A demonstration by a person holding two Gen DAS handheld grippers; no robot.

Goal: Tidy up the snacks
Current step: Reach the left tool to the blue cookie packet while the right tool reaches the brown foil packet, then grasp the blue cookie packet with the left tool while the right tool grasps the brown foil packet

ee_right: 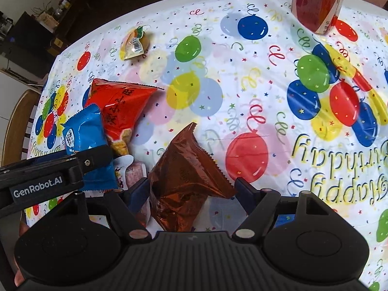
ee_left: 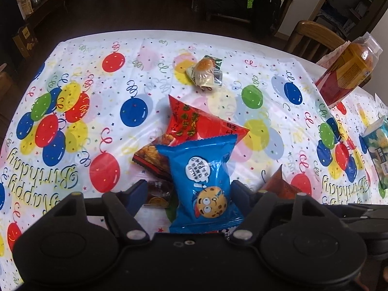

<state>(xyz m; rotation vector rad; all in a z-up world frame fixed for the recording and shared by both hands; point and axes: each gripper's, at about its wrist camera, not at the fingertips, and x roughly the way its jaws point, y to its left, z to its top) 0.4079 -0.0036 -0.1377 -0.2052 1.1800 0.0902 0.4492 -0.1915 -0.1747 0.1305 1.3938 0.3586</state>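
A blue cookie packet [ee_left: 203,181] lies on top of a small pile, between the spread fingers of my left gripper [ee_left: 189,186], which is open; a gap shows beside its left finger. Under and behind it lie a red packet [ee_left: 201,123] and a dark nut packet [ee_left: 151,157]. My right gripper [ee_right: 191,189] is open, and a brown foil packet [ee_right: 186,177] fills the space between its fingers on the balloon tablecloth [ee_right: 242,72]. The right wrist view also shows the blue packet [ee_right: 82,133], the red packet [ee_right: 121,104] and the left gripper's body [ee_right: 48,177].
A wrapped bun [ee_left: 206,72] lies alone further back. A tall orange and red box [ee_left: 346,70] stands at the right edge, with a teal packet [ee_left: 378,143] nearby. A pink and white packet [ee_right: 135,172] sits by the pile. Wooden chairs [ee_left: 312,36] flank the table.
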